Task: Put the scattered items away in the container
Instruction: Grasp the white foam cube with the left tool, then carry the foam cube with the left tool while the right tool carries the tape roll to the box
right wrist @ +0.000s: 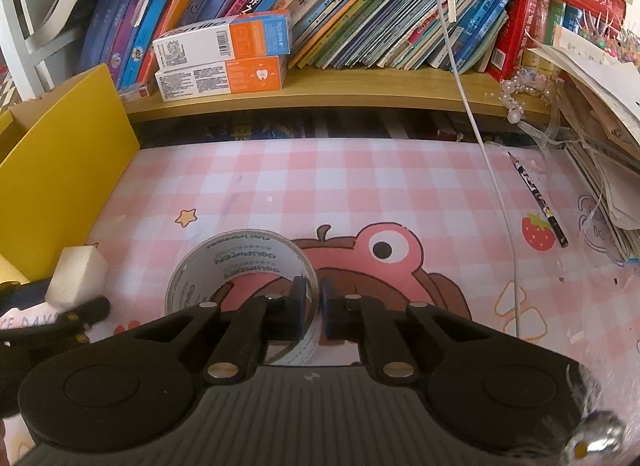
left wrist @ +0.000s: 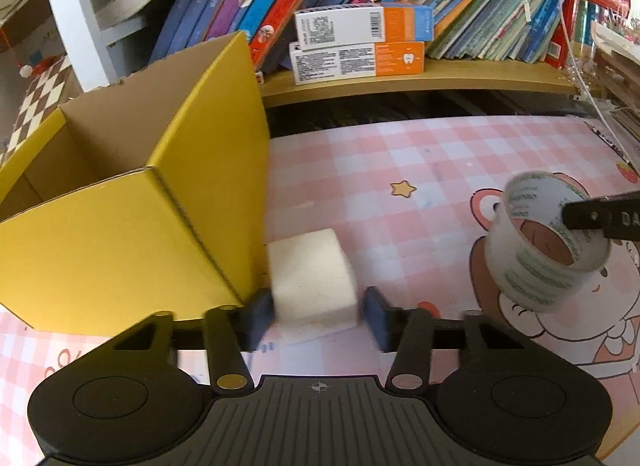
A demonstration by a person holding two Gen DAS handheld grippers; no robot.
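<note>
Left wrist view: left gripper has its jaws spread wide on either side of a white foam block, w/ the left pad about touching it and the right pad a bit off. Not clamped yet. Block sits on the pink checked table mat, just beside the right wall of the yellow cardboard box, which is open at the top and stands at the left of the scene.

Right wrist view: right gripper has its jaws narrow, pinching the wall of a clear packing tape roll, one pad inside the ring, one outside. In the left view the roll looks tilted and lifted off the mat, well right of the box. A dark patterned pencil lies far right on the mat, near a white cable; it's prob. another item to tidy.

Risks, as I judge them:
- Left pad is tight vs the box wall; closing could snag the cardboard or shove the box instead of the block.
- Foam is soft; an off-centre squeeze could let it pop out or twist.
- Tape is held by a thin wall only, so it may swing or slip en route to the box.
- Both grippers heading to the same box opening could collide.
</note>
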